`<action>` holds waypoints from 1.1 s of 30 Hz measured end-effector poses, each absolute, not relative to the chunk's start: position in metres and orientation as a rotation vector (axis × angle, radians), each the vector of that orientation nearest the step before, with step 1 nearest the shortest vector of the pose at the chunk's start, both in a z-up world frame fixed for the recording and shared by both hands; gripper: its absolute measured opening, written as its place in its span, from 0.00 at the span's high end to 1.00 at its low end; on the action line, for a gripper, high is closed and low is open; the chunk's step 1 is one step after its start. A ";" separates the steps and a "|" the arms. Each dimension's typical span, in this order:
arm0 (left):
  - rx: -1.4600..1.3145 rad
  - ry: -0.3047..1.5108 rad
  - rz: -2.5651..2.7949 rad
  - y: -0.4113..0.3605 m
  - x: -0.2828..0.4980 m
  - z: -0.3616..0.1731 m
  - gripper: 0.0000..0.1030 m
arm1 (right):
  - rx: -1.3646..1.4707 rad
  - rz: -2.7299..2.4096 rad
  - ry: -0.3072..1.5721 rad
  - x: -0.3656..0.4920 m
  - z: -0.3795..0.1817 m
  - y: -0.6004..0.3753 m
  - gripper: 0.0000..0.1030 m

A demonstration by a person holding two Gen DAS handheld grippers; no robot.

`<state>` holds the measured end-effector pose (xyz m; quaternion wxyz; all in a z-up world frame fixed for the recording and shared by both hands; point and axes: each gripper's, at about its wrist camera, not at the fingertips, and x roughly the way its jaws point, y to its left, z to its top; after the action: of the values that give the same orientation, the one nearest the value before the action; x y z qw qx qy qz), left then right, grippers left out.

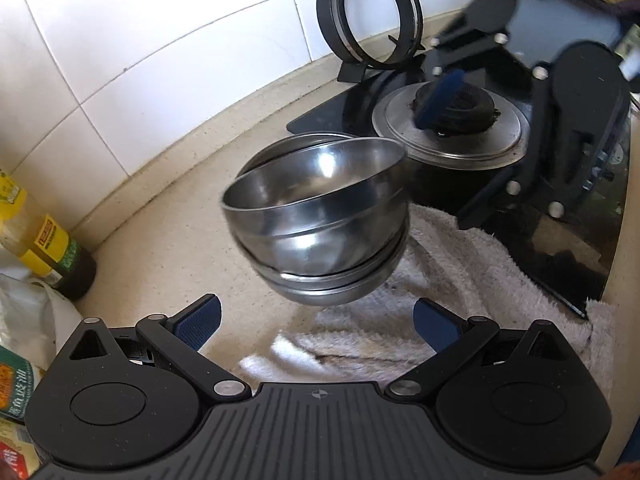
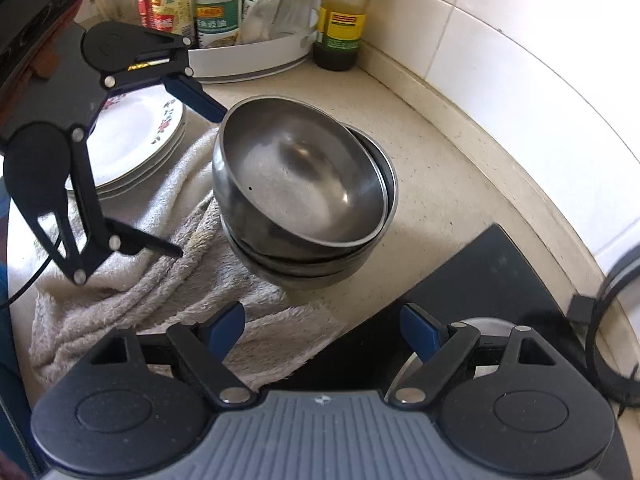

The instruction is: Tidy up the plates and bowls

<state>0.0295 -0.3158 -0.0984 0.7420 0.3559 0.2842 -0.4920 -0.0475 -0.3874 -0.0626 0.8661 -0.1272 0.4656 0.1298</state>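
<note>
A stack of steel bowls stands on the beige counter, its top bowl tilted; it also shows in the right wrist view. My left gripper is open and empty, just short of the stack. My right gripper is open and empty on the opposite side of the stack; it shows in the left wrist view over the stove. A stack of white floral plates lies beyond the towel, partly hidden by the left gripper.
A white towel lies crumpled beside the bowls. A black glass stove carries a steel burner plate and a leaning pan support ring. Sauce bottles and a white tray stand at the tiled wall.
</note>
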 end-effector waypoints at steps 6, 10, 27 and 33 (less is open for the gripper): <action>0.765 0.645 -1.010 -0.326 0.022 -0.102 0.00 | -0.322 0.343 0.971 -0.040 -0.065 -0.391 0.08; 0.758 0.658 -0.981 -0.327 0.018 -0.103 0.00 | -0.341 0.381 0.972 -0.035 -0.071 -0.391 0.05; 0.654 0.719 -0.897 -0.341 0.010 -0.111 0.00 | -0.359 0.420 0.967 -0.024 -0.075 -0.408 0.05; 0.629 0.751 -0.864 -0.352 0.011 -0.120 0.00 | -0.442 0.478 1.000 -0.005 -0.080 -0.408 0.04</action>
<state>0.0108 -0.3522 -0.1203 0.7941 0.2928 0.3492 -0.4021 -0.0050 -0.4077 -0.0801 0.8272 -0.2081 0.4709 0.2251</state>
